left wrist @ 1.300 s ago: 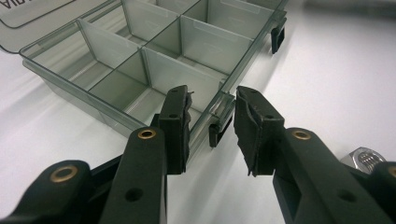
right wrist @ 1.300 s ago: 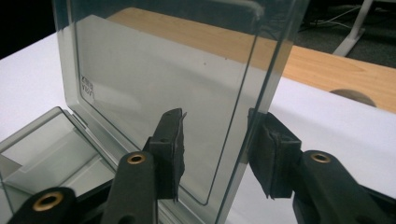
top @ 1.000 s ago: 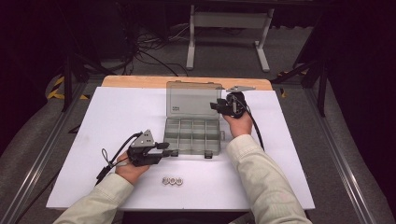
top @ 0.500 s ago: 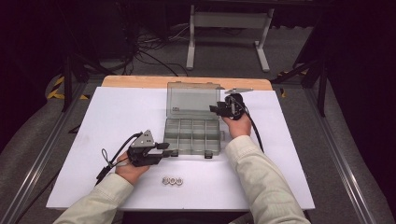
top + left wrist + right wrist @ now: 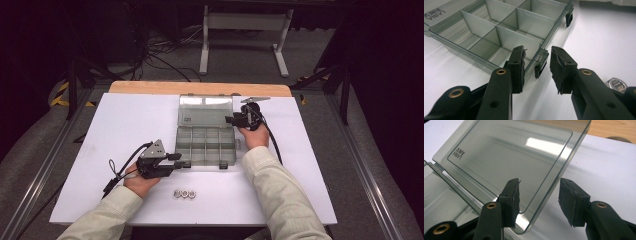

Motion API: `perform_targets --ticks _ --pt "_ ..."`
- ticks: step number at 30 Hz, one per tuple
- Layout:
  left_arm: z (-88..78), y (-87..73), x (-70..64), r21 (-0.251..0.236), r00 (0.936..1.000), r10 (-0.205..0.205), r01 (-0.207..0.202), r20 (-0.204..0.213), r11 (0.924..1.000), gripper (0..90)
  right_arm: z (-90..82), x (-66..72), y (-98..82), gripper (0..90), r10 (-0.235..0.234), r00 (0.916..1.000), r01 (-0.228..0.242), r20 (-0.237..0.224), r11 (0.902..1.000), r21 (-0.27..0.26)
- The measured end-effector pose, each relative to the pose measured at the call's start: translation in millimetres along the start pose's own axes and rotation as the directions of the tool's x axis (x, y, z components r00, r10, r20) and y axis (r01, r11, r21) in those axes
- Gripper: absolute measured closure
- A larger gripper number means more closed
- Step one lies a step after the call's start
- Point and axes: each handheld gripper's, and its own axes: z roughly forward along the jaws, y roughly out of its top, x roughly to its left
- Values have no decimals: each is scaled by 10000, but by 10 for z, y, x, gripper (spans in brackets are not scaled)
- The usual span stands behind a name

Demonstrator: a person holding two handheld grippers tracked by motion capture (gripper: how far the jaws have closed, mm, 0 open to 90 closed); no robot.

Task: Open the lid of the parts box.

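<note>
At mid-table, clear grey plastic compartment box [image 5: 205,145] lies lid-open
Right gripper [image 5: 537,202] jaws have just been opening, lid [image 5: 506,157] edge between them unpressed; left gripper [image 5: 536,65] straddles the front latch [image 5: 539,65], unclamped

The clear lid [image 5: 506,162] of the compartment box [image 5: 206,145] bears a small printed label, seen reversed through the plastic; its larger line reads roughly "LARIA", the smaller line illegible.

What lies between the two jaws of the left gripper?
In the left gripper view, the left gripper straddles the front corner wall of the compartment box, with its small latch in the gap; the pads stand clear of it.
</note>
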Motion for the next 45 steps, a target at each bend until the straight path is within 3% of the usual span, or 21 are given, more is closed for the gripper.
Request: perform_targets --ticks 4,10,17,28,32,38,42,45 --pt "-8 2 -4 78 9996 178 -176 -215 9998 641 -13 -15 -10 510 70 10000 -70 34 10000 28" --pt "-8 0 -3 60 9999 23 -22 -108 10000 623 -61 -17 -7 493 100 9999 -100 43 9999 -68" --pt "-10 -1 7 9 10000 -73 73 52 10000 615 -150 56 34 478 -183 9998 186 103 9995 -272" --pt "-80 22 -10 -232 10000 94 -94 -13 9997 598 -379 271 100 465 -907 9955 889 -290 9944 -568" --pt "-134 34 -10 -358 9999 129 -133 -101 9993 558 -542 425 150 427 -1662 9853 1624 -383 9829 -872" --pt "-267 30 25 -542 9998 -121 112 -172 9985 505 -728 651 189 323 -2406 9684 2323 -653 9659 -1143" --pt "-331 15 42 -555 9997 -182 175 -134 9983 484 -801 767 178 274 -2710 9573 2591 -1007 9587 -1170" --pt "-404 -31 49 -834 9993 -376 381 70 9958 435 -852 850 168 241 -2890 9488 2753 -1272 9544 -1151"
